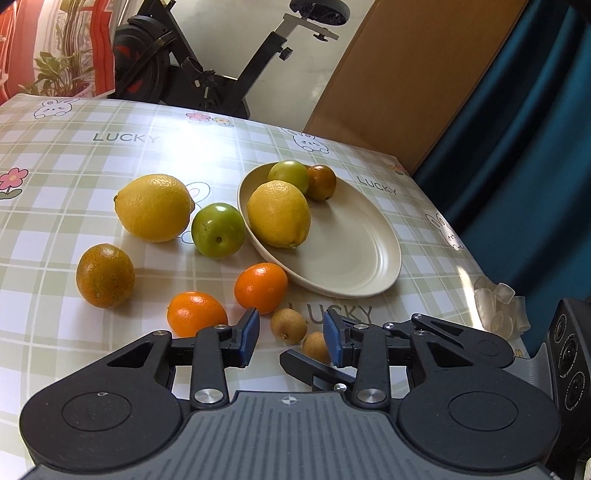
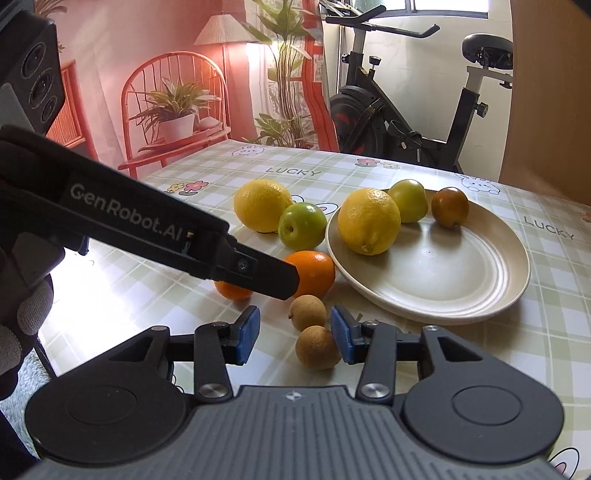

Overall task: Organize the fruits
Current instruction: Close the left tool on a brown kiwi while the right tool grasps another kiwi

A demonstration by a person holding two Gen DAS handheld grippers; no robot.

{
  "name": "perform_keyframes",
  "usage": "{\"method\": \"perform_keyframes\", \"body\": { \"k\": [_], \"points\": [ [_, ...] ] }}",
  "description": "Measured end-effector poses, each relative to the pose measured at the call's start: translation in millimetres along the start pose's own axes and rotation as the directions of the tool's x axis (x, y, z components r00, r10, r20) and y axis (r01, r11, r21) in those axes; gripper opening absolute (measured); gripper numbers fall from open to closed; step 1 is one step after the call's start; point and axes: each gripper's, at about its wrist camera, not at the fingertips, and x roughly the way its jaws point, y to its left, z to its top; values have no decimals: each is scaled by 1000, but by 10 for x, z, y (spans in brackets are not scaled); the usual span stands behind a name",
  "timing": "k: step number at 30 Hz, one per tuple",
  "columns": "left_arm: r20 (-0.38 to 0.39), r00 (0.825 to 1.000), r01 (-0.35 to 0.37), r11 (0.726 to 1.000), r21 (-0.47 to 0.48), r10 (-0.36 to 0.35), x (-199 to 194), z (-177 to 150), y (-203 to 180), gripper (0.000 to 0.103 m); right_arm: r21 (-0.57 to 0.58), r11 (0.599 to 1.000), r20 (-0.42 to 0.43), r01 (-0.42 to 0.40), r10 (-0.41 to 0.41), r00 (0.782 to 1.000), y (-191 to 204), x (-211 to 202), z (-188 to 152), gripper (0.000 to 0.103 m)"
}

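Glossy checked tablecloth (image 1: 92, 206), smooth matt cream plate (image 1: 354, 251), dimpled waxy lemon (image 1: 153, 208), rough brown longan (image 2: 317, 347).

Beyond the tabletop's (image 2: 207, 258) far edge stands a black exercise bike (image 2: 399, 122). Left of the bike are a red chair (image 2: 173, 110) holding a potted plant (image 2: 177, 110), and a lamp (image 2: 221, 33).

table (image 1: 92, 192) w/ green plaid "LUCKY" cloth: cream plate (image 1: 354, 254), loose lemon (image 1: 153, 207), green fruit (image 1: 218, 229), speckled orange (image 1: 105, 276), two bright oranges (image 1: 261, 287), two small brown fruits (image 1: 288, 326)
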Motion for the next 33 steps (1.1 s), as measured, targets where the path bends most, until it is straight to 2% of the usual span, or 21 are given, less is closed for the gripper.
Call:
{"method": "perform_keyframes", "body": {
  "k": [4, 6, 9, 20, 29, 32, 33],
  "points": [
    [-19, 1000, -6, 1000, -4, 6, 53, 17, 2, 40, 17, 1000, -8, 11, -10, 1000, -63, -20, -39, 44],
    [-25, 1000, -6, 1000, -1, 6, 88, 24, -21, 40, 26, 1000, -15, 12, -12, 1000, -97, -25, -54, 37],
    [-34, 999, -8, 1000, 5, 8, 116, 16, -39, 40, 38, 999, -33, 15, -13, 999, -147, -17, -84, 30],
    [-54, 998, -37, 999, 1, 37, 251, 31, -70, 40, 107, 994, -9, -7, 8, 1000, -294, -32, -159, 29],
    [-63, 997, -47, 999, 4, 47, 388, 36, -87, 40, 131, 991, -4, 7, -7, 1000, -349, -77, -172, 28],
    [-68, 996, -58, 998, 3, 58, 410, 36, -67, 28, 131, 991, -5, 6, -6, 1000, -357, -78, -168, 28],
    [-67, 996, -58, 998, 8, 58, 407, 30, -74, 28, 130, 992, -5, 7, -6, 1000, -357, -78, -168, 28]
  ]
}}
